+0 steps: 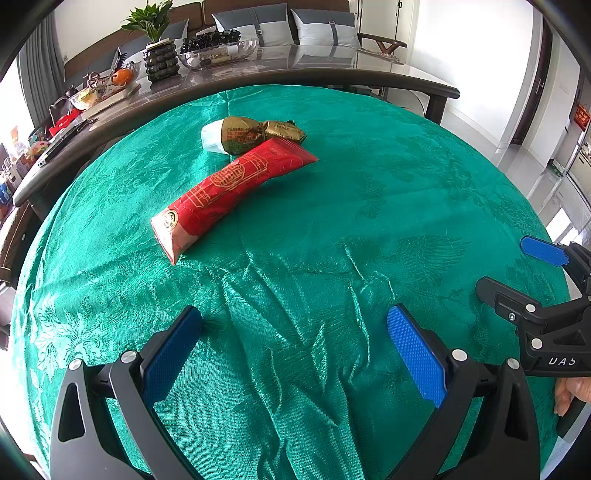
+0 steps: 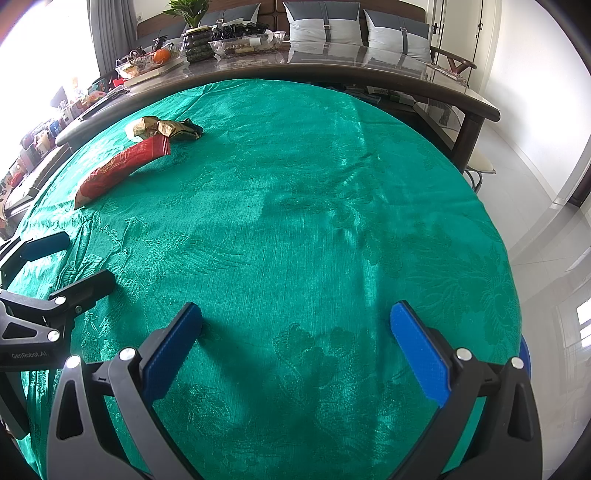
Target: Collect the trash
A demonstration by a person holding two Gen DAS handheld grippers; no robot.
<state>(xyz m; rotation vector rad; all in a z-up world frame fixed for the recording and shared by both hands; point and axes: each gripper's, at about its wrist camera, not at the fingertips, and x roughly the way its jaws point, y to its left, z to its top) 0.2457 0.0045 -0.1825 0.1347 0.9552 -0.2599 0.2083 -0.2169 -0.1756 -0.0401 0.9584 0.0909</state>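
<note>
A long red wrapper (image 1: 229,188) lies on the green tablecloth (image 1: 332,221), its far end resting against a crumpled gold and white wrapper (image 1: 251,138). Both also show far left in the right wrist view, the red wrapper (image 2: 122,168) and the gold wrapper (image 2: 166,129). My left gripper (image 1: 295,325) is open and empty, low over wrinkled cloth, well short of the red wrapper. My right gripper (image 2: 295,325) is open and empty over bare cloth, to the right of the left one. It also shows at the right edge of the left wrist view (image 1: 517,269).
A dark long table (image 1: 295,77) stands behind the green table, holding a potted plant (image 1: 159,51), glass bowls (image 1: 221,51) and an orange (image 1: 122,77). Cushions (image 1: 321,26) line a bench behind. The table's right edge drops to a tiled floor (image 2: 546,206).
</note>
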